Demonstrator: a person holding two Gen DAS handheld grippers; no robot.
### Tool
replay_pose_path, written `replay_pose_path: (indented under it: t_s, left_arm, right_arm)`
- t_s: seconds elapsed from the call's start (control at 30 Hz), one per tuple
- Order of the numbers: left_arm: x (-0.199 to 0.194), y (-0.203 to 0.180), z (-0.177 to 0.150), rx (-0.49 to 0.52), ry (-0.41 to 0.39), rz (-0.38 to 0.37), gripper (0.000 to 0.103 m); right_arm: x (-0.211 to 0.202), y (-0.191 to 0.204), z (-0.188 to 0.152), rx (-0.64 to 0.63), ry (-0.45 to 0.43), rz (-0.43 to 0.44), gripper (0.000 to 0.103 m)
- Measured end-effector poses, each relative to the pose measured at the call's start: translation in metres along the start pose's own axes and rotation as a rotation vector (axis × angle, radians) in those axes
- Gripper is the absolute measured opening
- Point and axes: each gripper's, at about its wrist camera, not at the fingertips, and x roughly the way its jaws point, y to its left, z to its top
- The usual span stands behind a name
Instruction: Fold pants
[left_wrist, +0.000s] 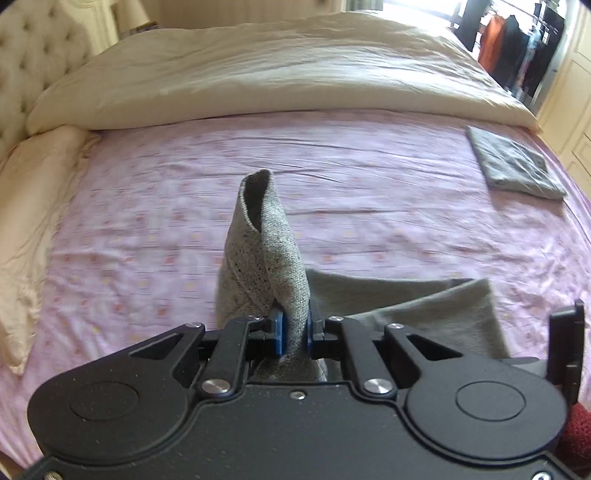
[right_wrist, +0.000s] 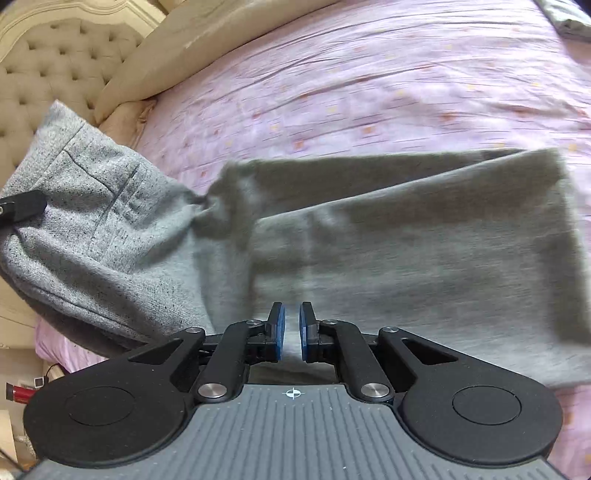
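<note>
Grey knit pants (left_wrist: 266, 251) lie across the pink sheet (left_wrist: 369, 166) of a bed. My left gripper (left_wrist: 294, 332) is shut on a bunched fold of them that stands up between its blue pads. In the right wrist view the waist end (right_wrist: 103, 221) hangs lifted at the left, and the legs (right_wrist: 406, 258) lie flat to the right. My right gripper (right_wrist: 291, 332) sits low over the pants where the lifted part meets it. Its pads are a narrow slit apart, and pale fabric shows in the slit.
A folded grey garment (left_wrist: 513, 166) lies at the bed's far right. A cream duvet (left_wrist: 277, 74) is piled along the far side, beside a tufted headboard (left_wrist: 33, 55) and a pillow (left_wrist: 29, 221). Clothes hang on a rack (left_wrist: 517, 48) beyond the bed.
</note>
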Motion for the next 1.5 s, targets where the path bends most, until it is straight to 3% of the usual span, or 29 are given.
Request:
replay_pose_path:
  t_s: [0.27,0.33,0.4,0.43,0.6,0.7,0.9,1.0,1.07,1.13,1.2,1.37,1.5]
  left_arm:
    - [0.067,-0.107,-0.005,-0.015,0.105,-0.057,0.018]
    - [0.063,-0.117,-0.008,-0.018,0.111,-0.058,0.022]
    - [0.056,-0.118,-0.012,-0.02,0.1,-0.057,0.024]
    - [0.052,-0.116,-0.016,-0.015,0.097,-0.046,0.027]
    - [0.057,-0.087,-0.043,0.019,0.156,0.1,0.027]
    - [0.058,-0.053,-0.063,-0.022,0.213,0.168,0.027]
    - [0.047,0.013,-0.097,-0.134,0.287,0.246,0.027]
    - [0.04,0.029,-0.108,-0.139,0.292,0.256,0.027]
    - [0.037,0.03,-0.114,-0.117,0.284,0.251,0.027]
    - [0.035,0.024,-0.119,-0.081,0.273,0.232,0.027]
    - [0.033,0.011,-0.122,-0.036,0.252,0.201,0.027]
    - [0.031,-0.04,-0.128,0.092,0.179,0.089,0.027]
    - [0.038,-0.088,-0.13,0.21,0.113,0.052,0.028]
  right_arm:
    - [-0.016,-0.078,0.017,0.011,0.055,-0.057,0.009]
    - [-0.02,-0.089,0.023,0.004,0.054,-0.06,0.018]
    - [-0.024,-0.093,0.03,0.002,0.033,-0.044,0.035]
    - [-0.025,-0.094,0.034,0.004,0.015,-0.028,0.039]
    - [-0.017,-0.09,0.054,0.036,-0.027,0.062,0.053]
    - [-0.004,-0.082,0.058,0.042,-0.009,0.088,0.059]
    - [0.022,-0.07,0.05,0.086,0.061,0.076,0.059]
    - [0.033,-0.06,0.044,0.085,0.094,0.07,0.059]
    - [0.037,-0.051,0.043,0.07,0.126,0.091,0.04]
    - [0.037,-0.036,0.044,0.031,0.152,0.08,0.021]
    - [0.025,-0.021,0.049,-0.006,0.137,0.095,0.018]
    - [-0.022,-0.001,0.075,0.063,0.05,0.258,0.015]
    - [-0.051,0.019,0.089,0.036,-0.004,0.327,0.014]
